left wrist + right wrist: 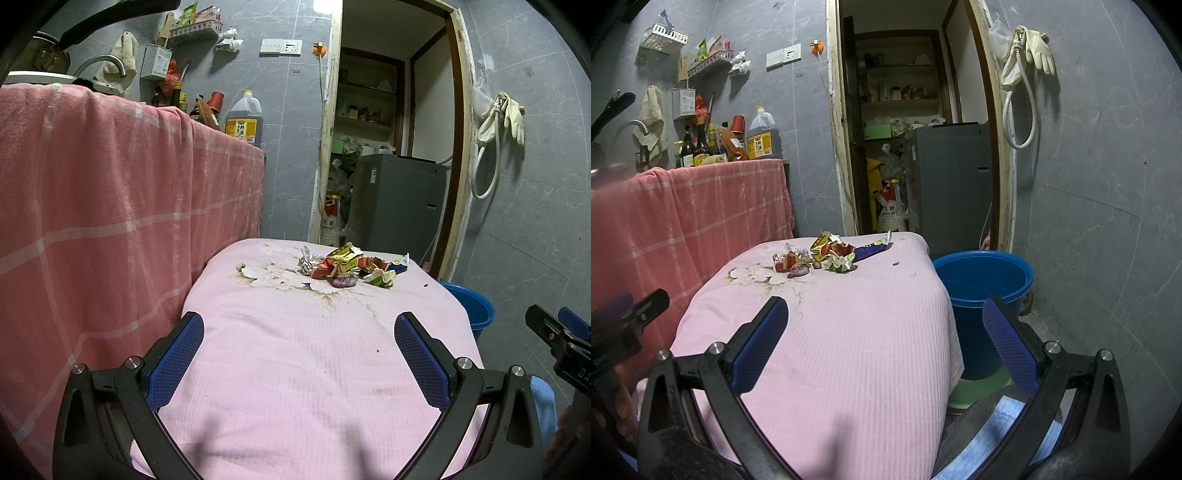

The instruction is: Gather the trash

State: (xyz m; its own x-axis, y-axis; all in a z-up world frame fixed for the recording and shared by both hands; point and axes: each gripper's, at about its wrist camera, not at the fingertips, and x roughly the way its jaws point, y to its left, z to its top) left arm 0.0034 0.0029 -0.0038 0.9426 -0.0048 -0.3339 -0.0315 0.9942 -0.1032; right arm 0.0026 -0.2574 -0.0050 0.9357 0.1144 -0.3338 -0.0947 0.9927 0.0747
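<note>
Had both grippers spread wide, empty: left gripper (299, 354) over near end of the pink cloth (295, 369), right gripper (886, 343) w/ one finger over the cloth's right edge. Trash pile (347, 267) of crumpled wrappers sat near the far edge, toward far-right corner. Blue bucket (982, 291) on floor just beside that edge.
</note>
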